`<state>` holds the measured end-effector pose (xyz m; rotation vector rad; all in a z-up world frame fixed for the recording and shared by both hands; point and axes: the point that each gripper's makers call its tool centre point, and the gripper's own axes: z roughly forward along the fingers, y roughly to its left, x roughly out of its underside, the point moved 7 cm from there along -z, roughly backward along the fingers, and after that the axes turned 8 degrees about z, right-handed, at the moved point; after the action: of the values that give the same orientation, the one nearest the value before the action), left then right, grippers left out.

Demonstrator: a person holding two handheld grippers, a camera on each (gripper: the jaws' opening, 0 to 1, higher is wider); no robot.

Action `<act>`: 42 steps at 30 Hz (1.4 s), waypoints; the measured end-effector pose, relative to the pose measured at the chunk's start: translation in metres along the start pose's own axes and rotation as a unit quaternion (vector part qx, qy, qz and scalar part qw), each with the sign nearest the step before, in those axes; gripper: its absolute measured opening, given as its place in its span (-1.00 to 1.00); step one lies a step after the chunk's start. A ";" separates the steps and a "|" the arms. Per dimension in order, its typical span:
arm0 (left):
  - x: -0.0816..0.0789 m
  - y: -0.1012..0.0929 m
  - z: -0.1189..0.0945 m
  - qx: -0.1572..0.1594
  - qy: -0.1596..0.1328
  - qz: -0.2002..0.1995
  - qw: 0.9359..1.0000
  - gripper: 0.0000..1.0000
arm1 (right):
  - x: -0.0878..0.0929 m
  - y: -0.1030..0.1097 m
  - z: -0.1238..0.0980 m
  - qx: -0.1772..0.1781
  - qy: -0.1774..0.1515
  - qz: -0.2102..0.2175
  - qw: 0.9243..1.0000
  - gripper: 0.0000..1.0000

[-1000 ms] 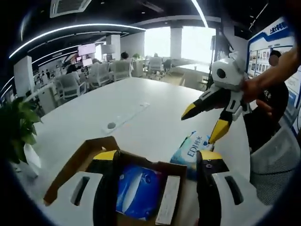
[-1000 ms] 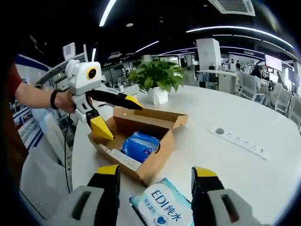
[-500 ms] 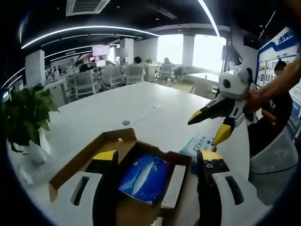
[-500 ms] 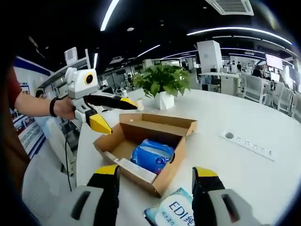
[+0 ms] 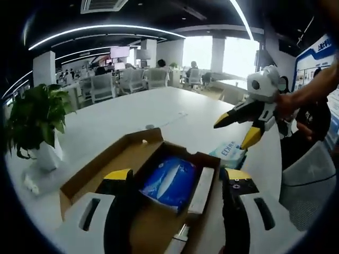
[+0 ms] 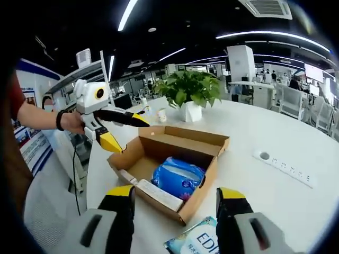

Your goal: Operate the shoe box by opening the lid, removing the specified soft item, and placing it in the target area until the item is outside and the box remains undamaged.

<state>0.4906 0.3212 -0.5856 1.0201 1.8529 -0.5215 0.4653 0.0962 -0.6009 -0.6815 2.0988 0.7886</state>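
Box (image 6: pixel 168 166) sits open on the white table (image 6: pixel 275 137), its lid folded back toward the plant (image 6: pixel 190 90), and a blue soft pack (image 6: pixel 178 177) lies inside beside a flat white insert (image 6: pixel 153 193). A second pack marked EDI (image 6: pixel 204 243) already rests on the table just beside the box, between the right tool's (image 6: pixel 175 198) jaws in the right gripper view. So the lid step looks done and one item out; the blue pack seems next. Both tools are spread open and hold nothing: the left tool (image 6: pixel 122 129) hovers just above the box's far corner, while the right tool hangs near its front edge. The next move calls for lowering one tool into the box, closing gently on the blue pack without catching the cardboard wall, then lifting it clear to the table. Compared with a second ago, both views have drawn back and higher, so the box shows more fully, and the left tool has lifted away from the box interior toward its rim.
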 end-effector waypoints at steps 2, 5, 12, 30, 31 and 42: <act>0.000 0.000 0.000 0.004 0.008 0.007 1.000 0.39 | -0.003 0.000 0.003 -0.003 0.011 -0.011 1.000 0.20; 0.001 0.003 0.004 0.011 0.026 0.019 0.999 0.39 | -0.004 0.000 0.007 -0.003 0.040 -0.045 0.998 0.22; 0.008 0.006 0.016 0.025 0.077 0.065 0.995 0.39 | -0.018 0.002 0.024 -0.011 0.075 -0.096 0.992 0.22; 0.017 0.013 0.048 0.049 0.141 0.107 0.983 0.36 | -0.025 -0.004 0.072 -0.028 0.166 -0.196 0.966 0.17; 0.018 0.013 0.051 0.052 0.145 0.109 0.982 0.35 | -0.024 -0.004 0.074 -0.029 0.173 -0.205 0.963 0.17; 0.035 0.008 0.071 0.060 0.184 0.134 0.972 0.34 | -0.023 -0.012 0.099 -0.031 0.216 -0.251 0.943 0.15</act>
<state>0.5262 0.2906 -0.6497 1.5037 1.9755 -0.2980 0.5331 0.1639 -0.6363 -1.4617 2.1289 0.4418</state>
